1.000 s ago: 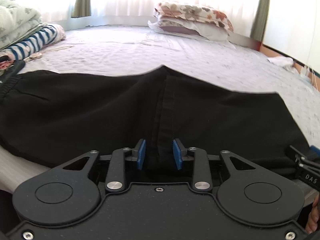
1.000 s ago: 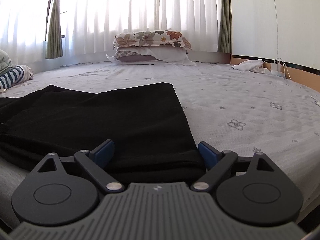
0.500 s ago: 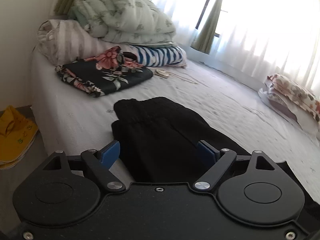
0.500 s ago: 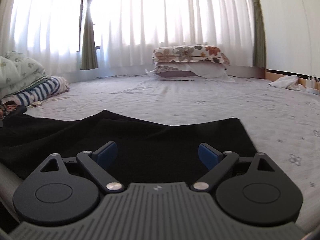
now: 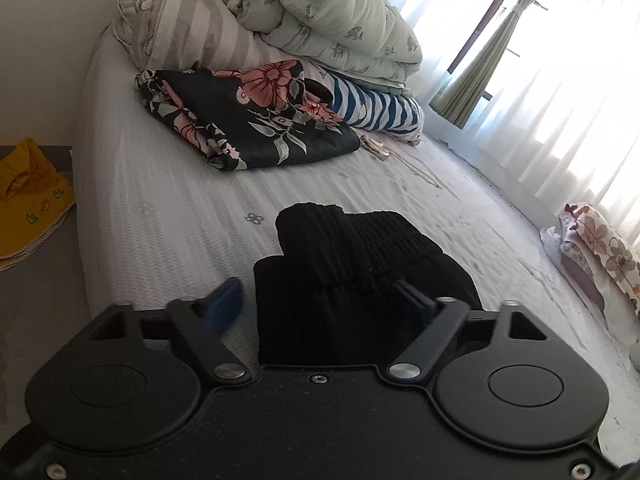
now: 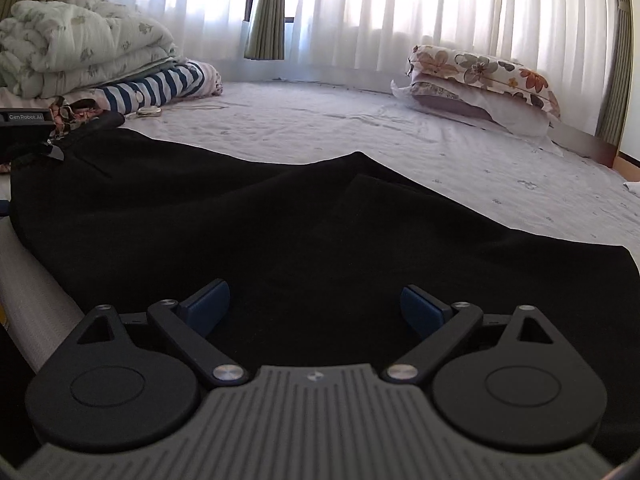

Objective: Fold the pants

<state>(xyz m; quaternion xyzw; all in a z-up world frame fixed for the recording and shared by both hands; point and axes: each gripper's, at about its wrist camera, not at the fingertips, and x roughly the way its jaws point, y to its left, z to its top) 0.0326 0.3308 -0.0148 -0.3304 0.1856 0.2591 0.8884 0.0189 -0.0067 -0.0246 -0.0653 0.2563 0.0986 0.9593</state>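
The right gripper (image 6: 314, 304) hangs over black pants (image 6: 280, 220) spread across the bed (image 6: 360, 120), jaws wide and clear of the cloth. The left gripper (image 6: 28, 132) sits at the pants' far left end. Pillows (image 6: 480, 80) lie by the curtains (image 6: 400, 8).

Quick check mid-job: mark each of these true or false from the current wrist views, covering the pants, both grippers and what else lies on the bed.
1. The black pants lie on the bed. True.
2. The right gripper is clamped on a pillow. False: its jaws stand apart over the pants; the floral pillow rests far off by the curtains.
3. The left gripper faces the elastic waistband. True; its jaws are closing, with pants fabric between them.
4. A red towel lies beside the waistband. False: none shows.
5. A striped garment sits beside the dark floral cloth. True.
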